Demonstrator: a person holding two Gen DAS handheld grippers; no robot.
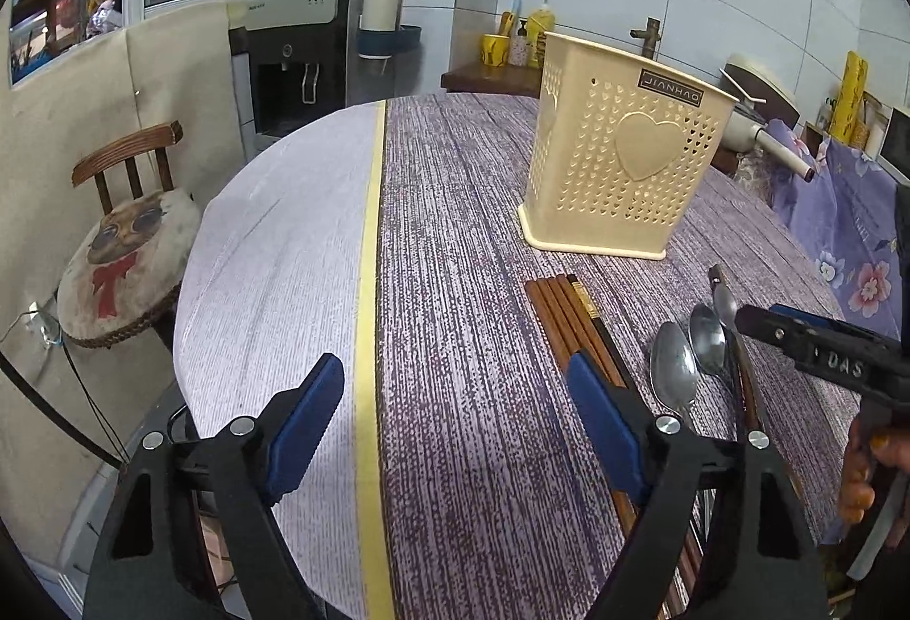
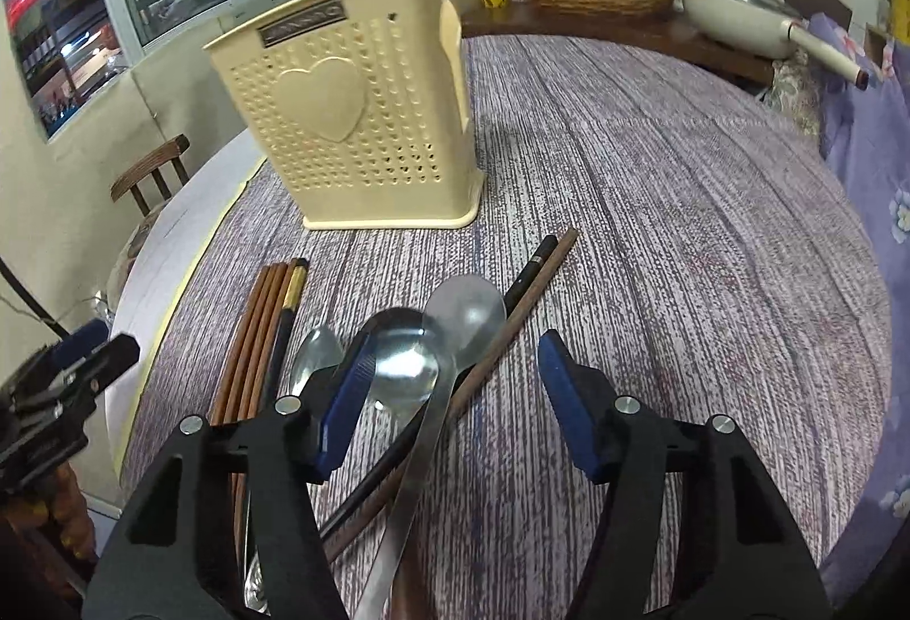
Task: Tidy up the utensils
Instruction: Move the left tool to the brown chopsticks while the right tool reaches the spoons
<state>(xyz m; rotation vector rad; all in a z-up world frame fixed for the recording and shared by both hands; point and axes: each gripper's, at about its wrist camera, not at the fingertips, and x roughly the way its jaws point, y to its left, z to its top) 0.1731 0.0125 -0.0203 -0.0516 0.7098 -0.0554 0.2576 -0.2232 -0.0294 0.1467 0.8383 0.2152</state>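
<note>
Cream holder (image 1: pixel 620 165) stands upright on the table (image 1: pixel 455 279), the landmark here. Chopsticks (image 1: pixel 569 318) lie bundled just in front of it; spoons (image 2: pixel 449 335) lie beside them, resting over two more crossed chopsticks. Left gripper (image 1: pixel 455 426) spread wide, empty, above the table in front of holder. Right gripper (image 2: pixel 455 392) spread, empty, over the spoons.

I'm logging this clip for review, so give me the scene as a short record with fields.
surface: round table with purple cloth
holder: cream utensil holder, upright
spoons: three metal spoons, overlapping, near the right gripper
chopsticks: bundle before the holder; a crossed pair under the spoons
left gripper: open, holds nothing
right gripper: open, above the spoons
</note>
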